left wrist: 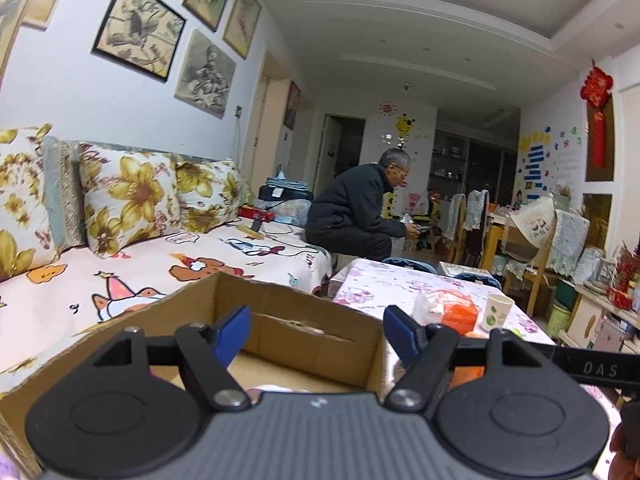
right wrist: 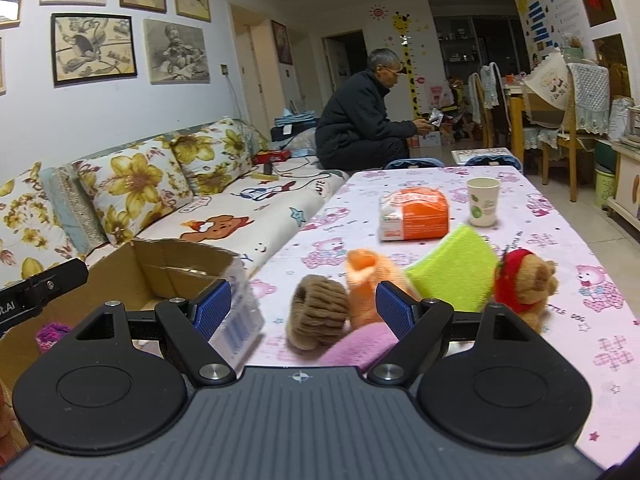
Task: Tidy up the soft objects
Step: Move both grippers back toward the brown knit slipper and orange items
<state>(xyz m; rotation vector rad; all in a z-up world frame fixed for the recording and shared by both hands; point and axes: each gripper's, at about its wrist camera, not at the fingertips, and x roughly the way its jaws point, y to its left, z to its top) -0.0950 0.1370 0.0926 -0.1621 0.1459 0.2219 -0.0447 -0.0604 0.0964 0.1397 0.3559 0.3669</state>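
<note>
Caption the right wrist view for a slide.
Open right tongs over soft toys on the table, cardboard box at left.

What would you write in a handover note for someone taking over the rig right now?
Left tool: open, empty, over the cardboard box.
Right tool: open, empty, facing the soft toys on the table.
Still on the table: brown knitted piece, orange plush, pink fabric, green cloth, bear plush with red hat.
Done: a purple knitted item seems to be in the box.
Left: box the remaining soft items; the tissue pack and paper cup probably stay.
</note>
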